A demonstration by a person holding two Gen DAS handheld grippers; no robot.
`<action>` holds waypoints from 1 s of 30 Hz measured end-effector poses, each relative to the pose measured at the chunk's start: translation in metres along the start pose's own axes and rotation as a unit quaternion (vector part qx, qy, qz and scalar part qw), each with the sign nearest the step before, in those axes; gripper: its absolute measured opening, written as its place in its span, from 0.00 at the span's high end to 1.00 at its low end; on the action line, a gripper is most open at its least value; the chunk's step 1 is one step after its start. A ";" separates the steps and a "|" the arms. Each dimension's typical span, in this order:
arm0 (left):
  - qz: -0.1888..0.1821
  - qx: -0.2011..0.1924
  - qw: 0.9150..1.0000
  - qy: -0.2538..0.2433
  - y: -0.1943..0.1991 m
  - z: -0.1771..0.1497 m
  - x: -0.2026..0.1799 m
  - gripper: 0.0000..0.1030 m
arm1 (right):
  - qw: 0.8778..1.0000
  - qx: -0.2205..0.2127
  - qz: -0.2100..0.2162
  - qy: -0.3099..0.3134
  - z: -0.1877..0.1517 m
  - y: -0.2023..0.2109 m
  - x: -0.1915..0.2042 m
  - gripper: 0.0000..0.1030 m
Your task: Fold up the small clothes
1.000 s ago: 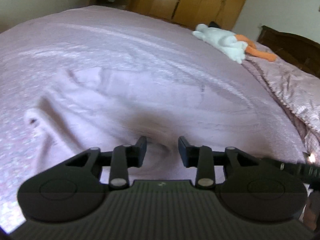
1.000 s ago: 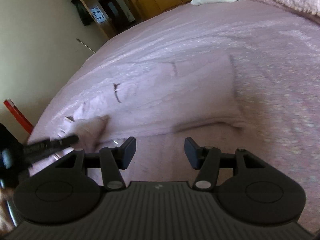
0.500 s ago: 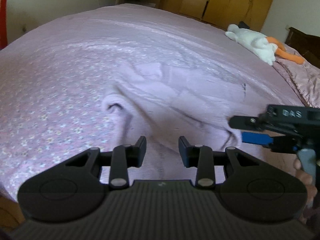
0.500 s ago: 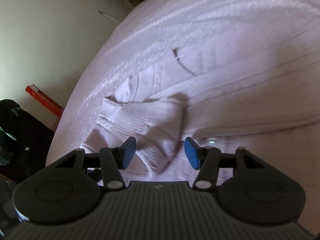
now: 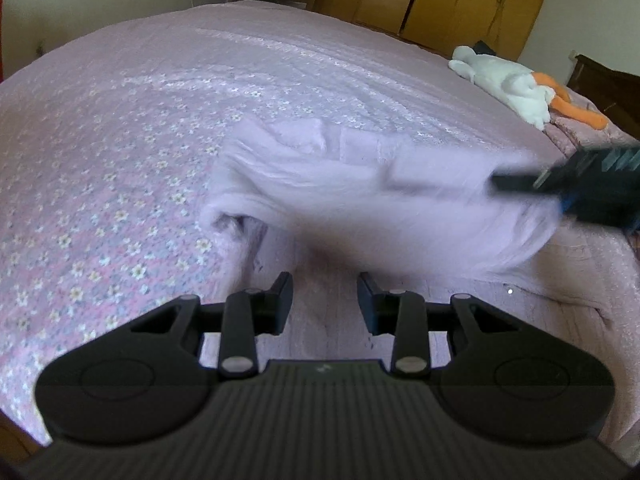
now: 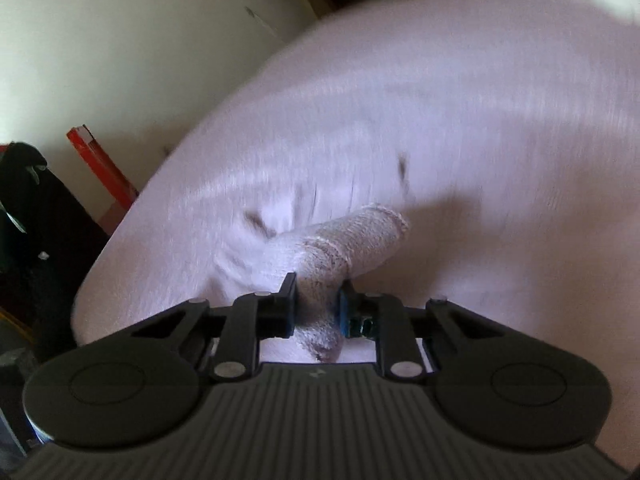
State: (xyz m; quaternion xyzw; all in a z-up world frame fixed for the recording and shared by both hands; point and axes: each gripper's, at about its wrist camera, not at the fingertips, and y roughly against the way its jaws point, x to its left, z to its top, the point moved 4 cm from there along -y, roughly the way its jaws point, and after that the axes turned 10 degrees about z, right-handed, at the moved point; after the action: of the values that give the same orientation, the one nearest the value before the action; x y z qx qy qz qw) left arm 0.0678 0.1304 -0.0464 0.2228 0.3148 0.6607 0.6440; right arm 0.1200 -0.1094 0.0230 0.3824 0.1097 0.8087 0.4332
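On a bed (image 5: 120, 152) with a pink floral cover, the right gripper (image 6: 316, 308) pinches a pale lilac knitted garment's (image 5: 360, 200) cuff; the left gripper (image 5: 324, 300), fingers wide, hovers just before the garment.

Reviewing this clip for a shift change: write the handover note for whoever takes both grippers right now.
Right gripper: shut on a knitted cuff of the pale lilac garment, lifting it; the view is motion-blurred.
Left gripper: open, holding nothing, just short of the garment's near edge.
Garment: bunched, partly raised off the floral bedspread, near the bed's middle. A white plush toy lies far off near the bed's far corner.
Done: one cuff gripped. No neat fold visible.
Left: lay the garment flat, fold it over, square it up.
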 end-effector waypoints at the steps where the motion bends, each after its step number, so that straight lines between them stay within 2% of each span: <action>1: 0.003 0.000 1.000 -0.004 -0.003 0.001 -0.001 0.64 | 0.999 -0.019 -0.009 0.024 0.010 0.012 0.003 0.79; 3: 0.014 -0.001 1.000 -0.011 -0.008 0.003 -0.002 0.64 | 0.996 -0.047 -0.029 0.068 0.023 0.031 0.006 0.79; 5: 0.021 0.004 1.000 -0.013 -0.014 0.003 0.000 0.64 | 0.993 -0.056 -0.049 0.091 0.029 0.043 -0.001 0.79; 8: 0.020 0.012 1.000 -0.002 -0.019 0.000 0.002 0.64 | 0.994 -0.046 -0.063 0.076 0.022 0.044 -0.028 0.79; 13: 0.025 0.010 1.000 -0.008 -0.019 -0.003 0.001 0.64 | 0.994 -0.008 -0.104 0.043 -0.015 0.021 -0.083 0.77; 14: 0.026 0.010 1.000 -0.011 -0.019 -0.002 0.000 0.64 | 0.993 -0.001 -0.115 0.041 -0.022 0.017 -0.091 0.75; 17: 0.026 0.012 0.999 -0.013 -0.020 -0.001 0.001 0.64 | 0.991 0.005 -0.127 0.031 -0.038 0.014 -0.108 0.55; 18: 0.026 0.013 1.000 -0.013 -0.021 -0.001 0.001 0.64 | 0.991 0.001 -0.130 0.030 -0.043 0.015 -0.108 0.45; 19: 0.026 0.013 1.000 -0.013 -0.021 -0.001 0.001 0.64 | 0.990 -0.003 -0.137 0.033 -0.047 0.019 -0.108 0.40; 24: 0.022 0.013 1.000 -0.008 -0.013 0.003 0.001 0.64 | 0.984 -0.032 -0.160 0.072 -0.042 0.045 -0.086 0.38; 26: 0.021 0.005 1.000 -0.007 -0.006 0.006 0.000 0.64 | 0.984 -0.041 -0.144 0.094 -0.038 0.049 -0.070 0.35; 28: 0.020 -0.003 1.000 -0.006 0.001 0.011 -0.001 0.64 | 0.986 -0.038 -0.121 0.107 -0.034 0.040 -0.055 0.30; 30: 0.014 -0.011 1.000 -0.007 0.006 0.016 -0.004 0.64 | 0.987 -0.030 -0.108 0.117 -0.032 0.023 -0.047 0.30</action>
State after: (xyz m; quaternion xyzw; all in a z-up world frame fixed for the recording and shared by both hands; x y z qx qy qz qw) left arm 0.0752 0.1286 -0.0301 0.2249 0.2994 0.6718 0.6391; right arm 0.0982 -0.1554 -0.0116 0.2580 0.1756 0.7994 0.5134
